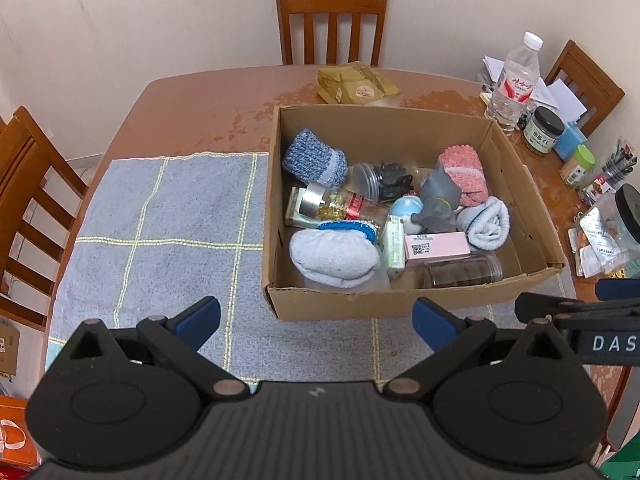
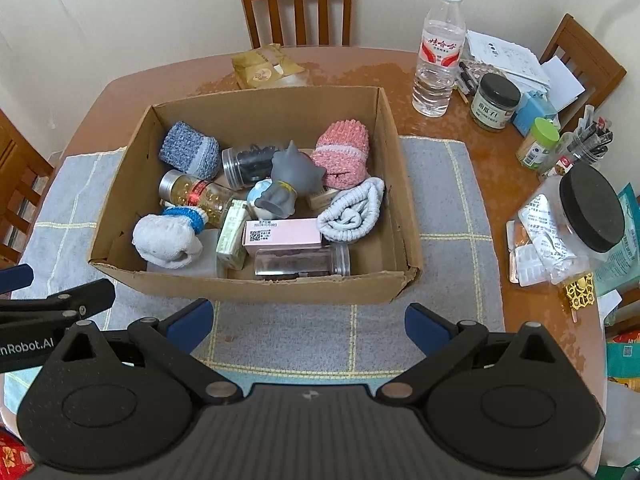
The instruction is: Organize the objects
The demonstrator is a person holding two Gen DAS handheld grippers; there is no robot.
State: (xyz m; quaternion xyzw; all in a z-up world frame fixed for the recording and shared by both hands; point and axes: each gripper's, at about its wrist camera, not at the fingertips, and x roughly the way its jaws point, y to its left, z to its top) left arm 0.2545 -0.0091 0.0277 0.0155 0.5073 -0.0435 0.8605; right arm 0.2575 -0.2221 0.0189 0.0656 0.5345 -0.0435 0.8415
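An open brown cardboard box [image 2: 256, 284] sits on a grey-blue checked cloth mat [image 1: 160, 232] spread over a round brown wooden table [image 1: 192, 108]; seen from the right wrist, the box's far wall runs just past the mat's far edge, onto bare wood. The left gripper [image 1: 316, 322] hovers above the mat on the near side of the box, its blue-padded fingers [image 1: 198, 320] spread wide and holding nothing; the right gripper [image 2: 308, 326] hangs likewise before the box's near wall, released and empty. The two grippers are side by side, each showing at the edge of the other's view. Inside the box lie a rolled blue knitted sock [image 2: 188, 150], a rolled pink knitted sock [image 2: 344, 152], a rolled white sock with a blue cuff [image 2: 168, 240], another white rolled sock [image 2: 352, 212], a grey rubber animal toy [image 2: 290, 180], a clear jar of yellow capsules with a silver lid [image 2: 192, 192], a clear jar of dark contents [image 2: 248, 164], a pink rectangular carton [image 2: 282, 236] and a clear plastic jar lying on its side [image 2: 302, 262] against the near wall. Left of the box the mat lies bare and wide. Right of it only a narrow strip of mat shows before clutter begins: a clear water bottle with a red label [image 2: 438, 52], a dark-lidded glass jar [image 2: 494, 102], a green-capped bottle [image 2: 536, 142] and a big clear tub with a black lid [image 2: 580, 216] near the table's edge. A tan paper packet [image 2: 264, 66] rests beyond the box's far wall, before a wooden chair [image 2: 296, 2].
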